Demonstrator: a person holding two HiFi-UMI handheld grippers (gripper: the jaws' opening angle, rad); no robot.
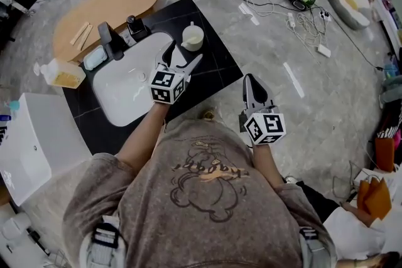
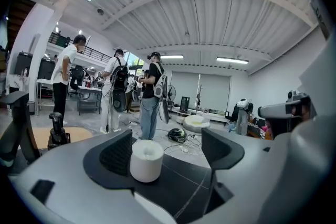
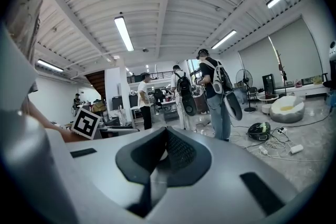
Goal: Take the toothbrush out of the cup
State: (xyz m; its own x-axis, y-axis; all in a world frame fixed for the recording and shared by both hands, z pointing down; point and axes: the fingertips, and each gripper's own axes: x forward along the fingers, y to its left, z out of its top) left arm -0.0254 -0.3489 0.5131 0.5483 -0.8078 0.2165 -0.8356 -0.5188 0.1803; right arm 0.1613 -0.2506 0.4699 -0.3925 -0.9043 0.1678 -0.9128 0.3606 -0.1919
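Observation:
A white cup (image 1: 192,36) stands on the black counter (image 1: 213,66) at the sink's far right corner. No toothbrush shows in it or above its rim in either view. My left gripper (image 1: 186,51) is open, its fingertips just short of the cup. In the left gripper view the cup (image 2: 146,161) stands upright between the two spread jaws, nearer the left one, touching neither. My right gripper (image 1: 250,80) is shut with nothing in it and hangs over the floor to the right of the counter; its jaws (image 3: 165,136) meet in the right gripper view.
A white sink (image 1: 132,86) with a dark faucet (image 1: 110,41), a soap bottle (image 1: 135,26) and a soap dish (image 1: 95,58) fills the counter's left. Two pale sticks (image 1: 81,34) lie on an oval wooden board (image 1: 107,6). Cables (image 1: 301,19) litter the floor; people stand beyond.

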